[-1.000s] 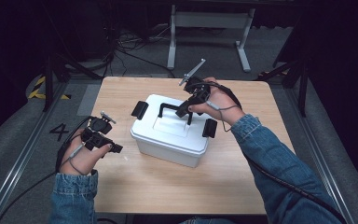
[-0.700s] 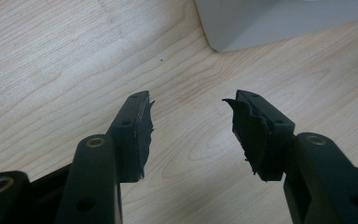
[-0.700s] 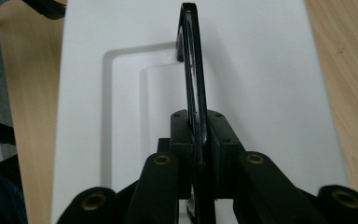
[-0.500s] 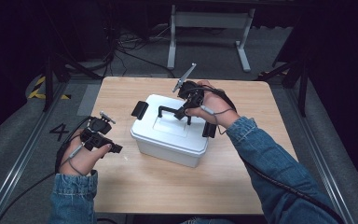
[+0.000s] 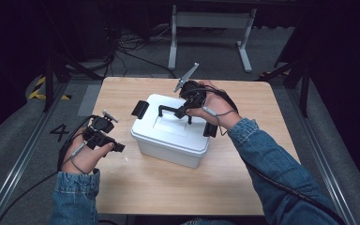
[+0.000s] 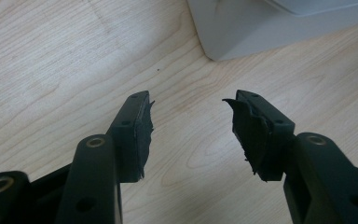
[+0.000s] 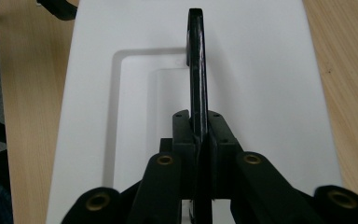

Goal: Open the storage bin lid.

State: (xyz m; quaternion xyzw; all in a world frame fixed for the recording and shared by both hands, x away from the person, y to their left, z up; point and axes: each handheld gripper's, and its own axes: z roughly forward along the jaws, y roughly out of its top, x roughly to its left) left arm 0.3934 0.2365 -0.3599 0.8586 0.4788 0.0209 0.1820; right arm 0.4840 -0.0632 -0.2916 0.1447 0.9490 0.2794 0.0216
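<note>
A white lidded box (image 5: 168,138) stands in the middle of the wooden table (image 5: 168,187), and its corner (image 6: 261,28) shows in the left gripper view. The black carry handle (image 5: 168,109) stands upright on the lid (image 7: 261,70). My right gripper (image 5: 185,112) reaches over the lid from the right, and its jaws (image 7: 198,119) are shut on the handle bar (image 7: 195,56). My left gripper (image 5: 116,146) hovers over bare table left of the box. Its jaws (image 6: 189,100) are open with nothing between them.
Black latches sit at the lid's left end (image 5: 139,108) and right end (image 5: 209,130). A grey metal stand (image 5: 211,21) and loose cables (image 5: 122,42) lie on the floor beyond the table's far edge. Bare wood lies in front of the box.
My right gripper has shifted slightly left over the lid and closed its jaws on the raised handle. The left hand and the box have stayed where they were.
</note>
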